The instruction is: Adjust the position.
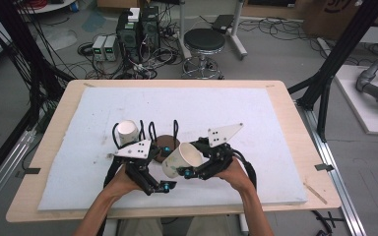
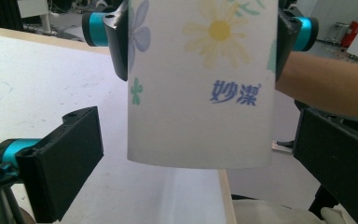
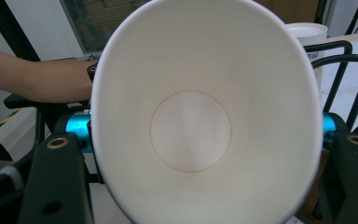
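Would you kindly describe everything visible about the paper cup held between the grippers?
The paper cup looks like thin white paper, plain and empty inside with a round flat bottom. Its outside carries printed flowers, one yellow daisy among them, and blue Chinese characters. It tapers toward the base and is tipped on its side above the white mat. The right gripper is clamped on its sides. The left gripper stands open around the base end without touching it.

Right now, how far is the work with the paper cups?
Done: one cup sits on the wire rack. In hand: the right gripper squeezes the flowered cup; the left gripper stands open around it. Left, probably: placing this cup on the rack.
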### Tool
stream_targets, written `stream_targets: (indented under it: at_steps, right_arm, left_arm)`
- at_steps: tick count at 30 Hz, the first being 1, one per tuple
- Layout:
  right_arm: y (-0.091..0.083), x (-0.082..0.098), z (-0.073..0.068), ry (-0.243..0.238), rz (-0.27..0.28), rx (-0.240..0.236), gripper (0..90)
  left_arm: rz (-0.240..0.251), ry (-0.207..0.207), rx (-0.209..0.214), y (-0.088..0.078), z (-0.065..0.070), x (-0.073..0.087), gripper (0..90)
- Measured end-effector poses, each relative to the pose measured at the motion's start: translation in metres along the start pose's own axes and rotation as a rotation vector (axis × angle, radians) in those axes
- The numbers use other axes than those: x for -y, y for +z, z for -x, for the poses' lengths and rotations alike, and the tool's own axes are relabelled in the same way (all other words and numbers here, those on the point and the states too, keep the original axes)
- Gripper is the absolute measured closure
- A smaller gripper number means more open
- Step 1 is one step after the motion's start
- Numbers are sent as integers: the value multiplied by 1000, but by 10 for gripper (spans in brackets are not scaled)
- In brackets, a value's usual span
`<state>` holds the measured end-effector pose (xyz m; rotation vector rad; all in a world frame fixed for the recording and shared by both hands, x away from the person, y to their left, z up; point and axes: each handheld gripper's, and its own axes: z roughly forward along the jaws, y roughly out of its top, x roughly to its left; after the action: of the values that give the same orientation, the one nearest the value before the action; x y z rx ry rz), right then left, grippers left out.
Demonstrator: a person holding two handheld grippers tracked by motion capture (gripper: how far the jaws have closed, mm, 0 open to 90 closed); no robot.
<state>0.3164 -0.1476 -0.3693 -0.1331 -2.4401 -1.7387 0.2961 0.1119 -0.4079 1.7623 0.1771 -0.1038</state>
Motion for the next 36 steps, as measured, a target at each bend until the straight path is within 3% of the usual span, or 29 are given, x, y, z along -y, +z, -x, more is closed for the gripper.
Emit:
stream_targets:
  at_steps: [4,10,11,12,13,14,17,20,28,31,33,36]
  right_arm:
    - [-1,0,0,-1,-11,6,313]
    - [-9,1,-1,-2,-50,43,312]
    - [-10,1,-1,-6,-58,52,311]
    - [-10,1,-1,-6,-58,52,311]
    - [-12,2,0,-1,-83,68,309]
    - [-12,2,0,-1,-83,68,309]
    - [-17,2,1,13,-107,96,309]
    - [-19,2,2,19,-123,109,308]
    - [-24,0,6,46,-202,186,308]
    - [-26,1,8,55,-239,219,308]
    - [-27,1,11,72,-296,274,308]
    - [-28,1,13,78,-322,302,308]
  left_arm:
    - [-42,13,-21,-6,7,1,17]
    - [-63,11,-154,-43,19,7,17]
    - [-69,8,-211,-57,23,11,17]
    - [-69,8,-211,-57,23,11,17]
    - [-72,4,-249,-71,26,16,17]
    - [-72,4,-249,-71,26,16,17]
    - [-58,-13,-316,-93,30,28,17]
    - [-45,-29,-343,-101,32,33,17]
    - [-46,-67,-480,-123,29,48,17]
    - [-34,-105,-598,-131,26,55,17]
    - [-30,-130,-668,-135,23,60,17]
    - [-45,-159,-745,-140,18,68,17]
